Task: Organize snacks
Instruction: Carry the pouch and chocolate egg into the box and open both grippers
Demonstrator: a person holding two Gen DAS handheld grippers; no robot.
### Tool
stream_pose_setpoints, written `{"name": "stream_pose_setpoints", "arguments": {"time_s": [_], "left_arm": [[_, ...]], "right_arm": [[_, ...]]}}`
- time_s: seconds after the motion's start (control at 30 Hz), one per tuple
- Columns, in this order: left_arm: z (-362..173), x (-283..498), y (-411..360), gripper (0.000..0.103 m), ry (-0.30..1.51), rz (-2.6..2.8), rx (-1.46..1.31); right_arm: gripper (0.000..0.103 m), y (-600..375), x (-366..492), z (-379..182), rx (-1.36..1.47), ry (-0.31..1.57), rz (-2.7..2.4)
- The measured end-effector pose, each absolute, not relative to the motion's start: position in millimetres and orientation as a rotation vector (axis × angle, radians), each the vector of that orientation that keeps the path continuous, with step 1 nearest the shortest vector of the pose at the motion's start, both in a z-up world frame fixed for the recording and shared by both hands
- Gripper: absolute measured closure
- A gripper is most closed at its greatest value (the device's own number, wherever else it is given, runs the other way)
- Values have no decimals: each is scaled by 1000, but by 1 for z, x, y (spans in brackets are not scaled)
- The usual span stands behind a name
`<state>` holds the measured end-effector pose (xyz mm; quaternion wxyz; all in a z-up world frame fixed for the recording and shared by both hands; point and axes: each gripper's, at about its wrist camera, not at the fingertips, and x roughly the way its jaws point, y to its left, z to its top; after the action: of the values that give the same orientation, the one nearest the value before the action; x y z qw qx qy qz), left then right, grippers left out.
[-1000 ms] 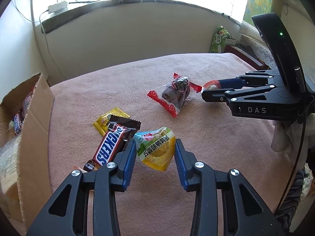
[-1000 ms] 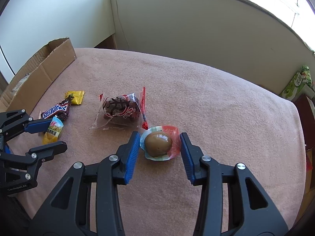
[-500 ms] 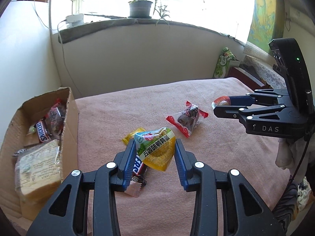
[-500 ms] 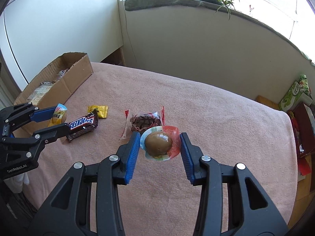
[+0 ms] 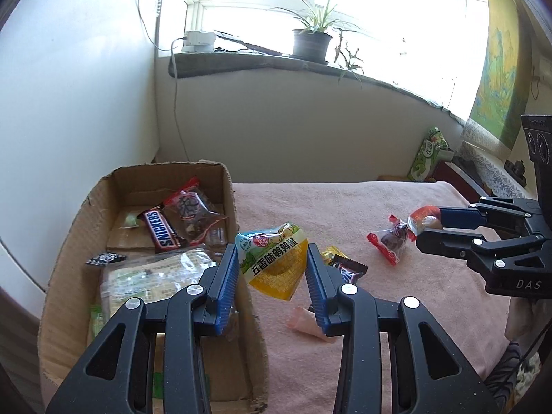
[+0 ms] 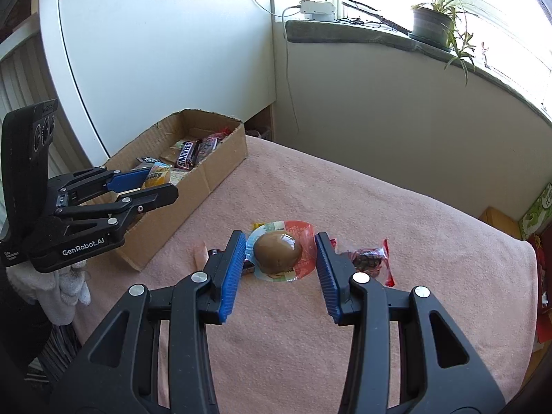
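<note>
- Yellow-and-green quail-egg packet [image 5: 274,264] sat pinched between the blue pads of the left gripper [image 5: 272,269], held clear of the surface, printed face toward the lens (left wrist view).
- Cardboard box [image 5: 241,207] lay just left of and below the packet; its near right wall ran under the left finger. Inside it: a Snickers bar [image 5: 162,229], a clear bag of dark snacks [image 5: 193,214] and flat packets.
- Judgement: the drop turns on a short shift leftward, since the packet hung about over the box wall, not plainly over the interior.
- On the pink cloth-covered worktop [image 5: 327,203]: loose wrappers behind the right finger and a red-edged bag [image 5: 391,241].
- Right wrist view: the right gripper [image 6: 277,255] held a sealed brown braised egg [image 6: 277,252], fingers closed on the edges of its round pack, lifted above the cloth.
- From here the box lay well apart, forward-left, long axis running away toward the far wall; the left gripper [image 6: 157,189] was far nearer, its packet [image 6: 157,176] at the box's near rim.
- Judgement: left hand deposits first; right must cross the cloth.
</note>
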<state>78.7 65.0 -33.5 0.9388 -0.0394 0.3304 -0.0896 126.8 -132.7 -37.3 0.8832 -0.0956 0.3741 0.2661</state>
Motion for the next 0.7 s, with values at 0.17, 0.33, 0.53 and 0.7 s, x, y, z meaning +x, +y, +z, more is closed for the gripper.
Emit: {"name": "stream_pose_setpoints", "arguments": {"time_s": [0.17,0.33,0.53,0.7], "left_arm": [[-29,76,99,66,654,-123,-124],[-27,72,119,66,643,-77,-148],[-30,75,135,66,645,-31,-158],[-31,75,144,66,644,4,-158]], "right_arm": [[60,-99,121,-35,-220,766,624],[60,-72,116,-33,-220,753,681],[60,-39,110,-32,-237,749,748],[60,-14,103,-35,-260,752,799]]}}
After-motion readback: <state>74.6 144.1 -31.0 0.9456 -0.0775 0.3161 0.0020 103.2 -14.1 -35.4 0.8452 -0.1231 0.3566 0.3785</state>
